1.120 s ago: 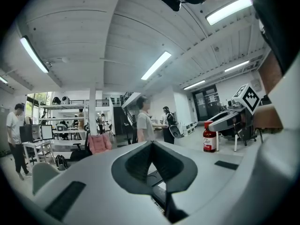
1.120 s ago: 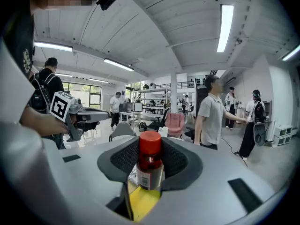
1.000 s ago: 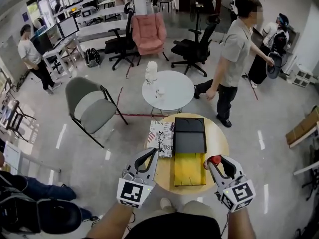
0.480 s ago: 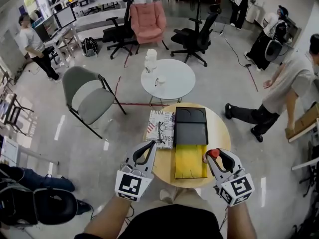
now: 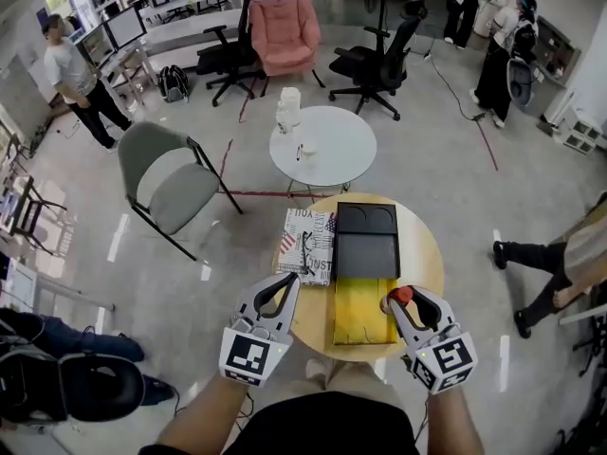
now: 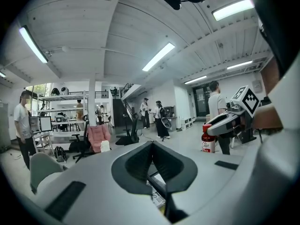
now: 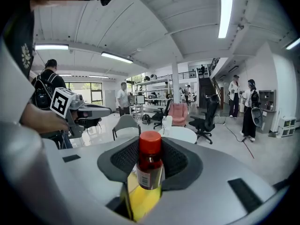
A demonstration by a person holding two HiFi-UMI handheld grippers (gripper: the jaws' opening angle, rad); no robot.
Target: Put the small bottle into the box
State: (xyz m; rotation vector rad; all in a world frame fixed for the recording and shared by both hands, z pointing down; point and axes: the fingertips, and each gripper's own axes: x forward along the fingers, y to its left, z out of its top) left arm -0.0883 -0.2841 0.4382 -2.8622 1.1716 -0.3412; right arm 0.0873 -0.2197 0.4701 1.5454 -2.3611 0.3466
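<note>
On table (image 5: 423, 256): box (image 5: 366, 254), magazine (image 5: 305, 245) beside; R claw (image 5: 398, 303) grips small bottle (image 7: 150, 165); L claw (image 5: 287, 283) closed, empty.

Bright even light from ceiling strip lights (image 7: 226, 13), soft shadows, fisheye bending at edges, near fingers (image 6: 137, 165) perhaps blurred.

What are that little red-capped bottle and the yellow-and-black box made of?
The bottle is probably clear plastic: reddish contents show through above a paper-looking label, and the cap looks like smooth red plastic. The box is likely cardboard, with flat matte yellow and black faces and straight edges, though that's uncertain from here.
</note>
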